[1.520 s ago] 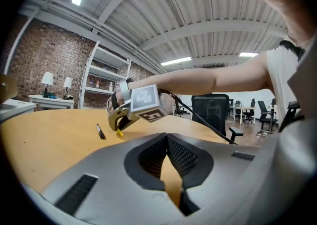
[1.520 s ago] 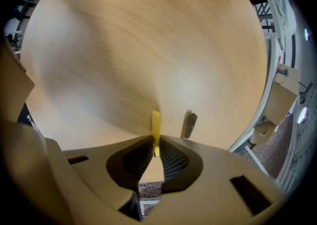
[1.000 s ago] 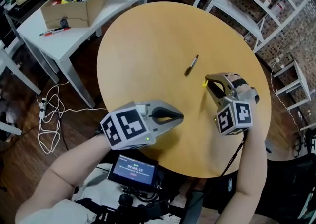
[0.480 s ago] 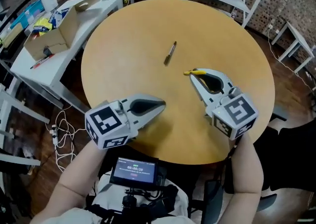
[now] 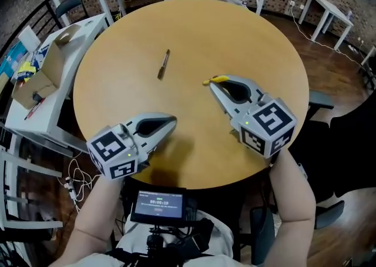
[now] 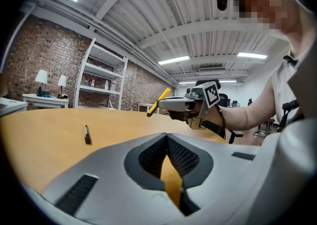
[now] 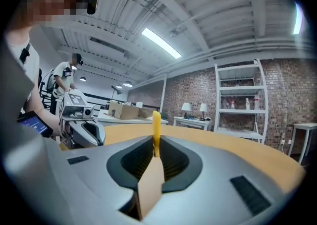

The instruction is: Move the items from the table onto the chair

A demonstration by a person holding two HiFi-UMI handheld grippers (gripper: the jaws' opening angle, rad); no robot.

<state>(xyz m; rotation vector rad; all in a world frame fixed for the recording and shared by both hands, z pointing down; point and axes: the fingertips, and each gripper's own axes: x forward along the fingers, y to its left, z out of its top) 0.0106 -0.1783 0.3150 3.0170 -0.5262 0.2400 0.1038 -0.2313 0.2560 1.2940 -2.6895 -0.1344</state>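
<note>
The jaws of the right gripper are closed on a yellow marker. It is clamped by its lower end between the pad tips and stands up beyond them. The jaws of the left gripper are brought together at the tips, with nothing held between them; only bare table top shows through the gap behind the tips.

In the head view, the right gripper is seen over the round table, right of its centre and well in from the right edge, so the marker is carried clear of the surface. The left gripper is seen at the near-left edge, its body overhanging that edge. A dark pen lies flat on the table left of centre, toward the far edge, well apart from both grippers. Bare wood is left all around the pen and between the two grippers.

A black chair stands just off the table's right edge. A white side table with a cardboard box stands off the left edge.

The marker's upward tilt is shown only in the left gripper view, where the right gripper is seen side-on. White shelving against a brick wall is shown in both gripper views.
</note>
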